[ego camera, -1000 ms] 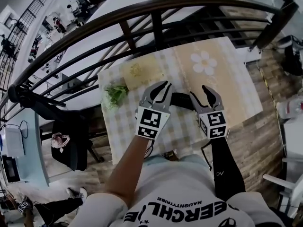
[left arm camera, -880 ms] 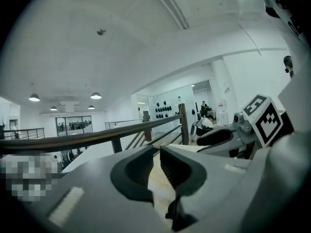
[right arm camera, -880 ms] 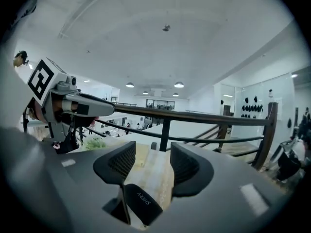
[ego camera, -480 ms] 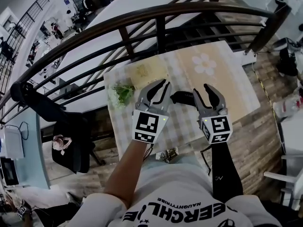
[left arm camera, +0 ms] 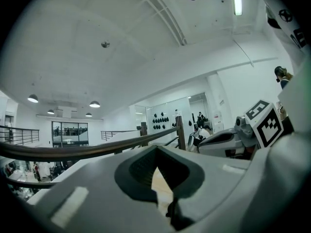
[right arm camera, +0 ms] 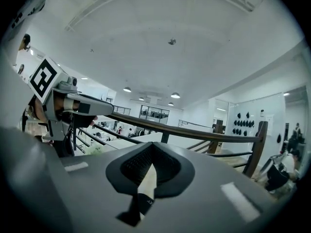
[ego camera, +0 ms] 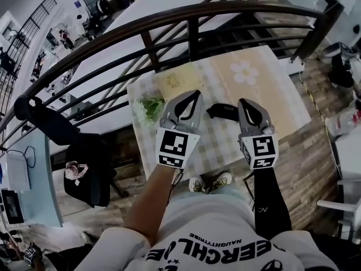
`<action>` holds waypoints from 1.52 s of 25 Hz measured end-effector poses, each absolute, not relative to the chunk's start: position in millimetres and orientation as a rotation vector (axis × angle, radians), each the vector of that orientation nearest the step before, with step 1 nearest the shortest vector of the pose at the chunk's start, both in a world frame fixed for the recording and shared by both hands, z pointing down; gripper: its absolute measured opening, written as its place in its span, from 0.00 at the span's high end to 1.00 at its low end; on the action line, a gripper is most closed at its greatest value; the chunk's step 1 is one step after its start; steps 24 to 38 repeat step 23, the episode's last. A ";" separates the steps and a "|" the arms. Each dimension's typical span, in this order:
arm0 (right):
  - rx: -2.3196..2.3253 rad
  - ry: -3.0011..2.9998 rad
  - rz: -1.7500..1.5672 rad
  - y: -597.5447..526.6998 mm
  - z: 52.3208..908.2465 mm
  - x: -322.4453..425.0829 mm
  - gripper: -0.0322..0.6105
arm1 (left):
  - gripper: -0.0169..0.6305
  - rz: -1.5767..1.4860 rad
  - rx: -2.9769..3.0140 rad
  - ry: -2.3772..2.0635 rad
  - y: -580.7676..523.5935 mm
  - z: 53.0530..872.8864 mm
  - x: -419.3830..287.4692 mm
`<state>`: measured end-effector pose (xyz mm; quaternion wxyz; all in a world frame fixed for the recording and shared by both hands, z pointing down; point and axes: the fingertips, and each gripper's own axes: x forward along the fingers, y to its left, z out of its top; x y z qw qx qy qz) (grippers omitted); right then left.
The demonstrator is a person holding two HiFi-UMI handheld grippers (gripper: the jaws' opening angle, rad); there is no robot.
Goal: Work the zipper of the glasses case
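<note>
The glasses case (ego camera: 223, 110) lies free on the desk (ego camera: 214, 145) now that both grippers have risen from its two ends since a second ago. It is black and shows in the head view between the two pairs of tongs, touched by neither. The right tongs (ego camera: 244, 103), spread earlier, have just been closing and are pressed together on nothing; their own view catches the case through the gap below the tips. The left tongs (ego camera: 194, 94) are also pressed together and empty. Farther out on the desk are a flower-print mat (ego camera: 243, 72), a yellow pad (ego camera: 176, 81) and a green leafy bunch (ego camera: 150, 106), with a dark railing (ego camera: 169, 17) beyond
</note>
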<state>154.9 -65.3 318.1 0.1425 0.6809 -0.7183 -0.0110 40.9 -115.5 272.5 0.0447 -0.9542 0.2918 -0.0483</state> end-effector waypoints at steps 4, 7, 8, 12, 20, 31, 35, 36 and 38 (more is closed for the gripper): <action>1.968 -2.052 -0.037 -60.4 320.0 157.2 0.91 | 0.97 -0.121 -2.927 0.883 -113.5 273.6 41.3; 1.968 -2.051 -0.044 -57.5 325.3 157.0 0.91 | 0.97 -0.111 -2.931 0.888 -111.1 280.5 39.9; 1.967 -2.053 -0.048 -57.7 326.8 156.8 0.91 | 0.97 -0.109 -2.931 0.890 -111.2 282.5 39.6; 1.964 -2.065 -0.056 -61.6 321.9 158.0 0.91 | 0.97 -0.104 -2.929 0.903 -114.9 278.5 41.5; 1.966 -2.069 -0.057 -59.4 315.6 161.5 0.91 | 0.97 -0.078 -2.937 0.923 -113.3 269.4 41.8; 1.962 -2.072 -0.051 -58.5 316.3 159.0 0.91 | 0.97 -0.070 -2.939 0.926 -111.8 268.5 39.1; 1.962 -2.072 -0.051 -58.5 316.3 159.0 0.91 | 0.97 -0.070 -2.939 0.926 -111.8 268.5 39.1; 1.962 -2.072 -0.051 -58.5 316.3 159.0 0.91 | 0.97 -0.070 -2.939 0.926 -111.8 268.5 39.1; 1.962 -2.072 -0.051 -58.5 316.3 159.0 0.91 | 0.97 -0.070 -2.939 0.926 -111.8 268.5 39.1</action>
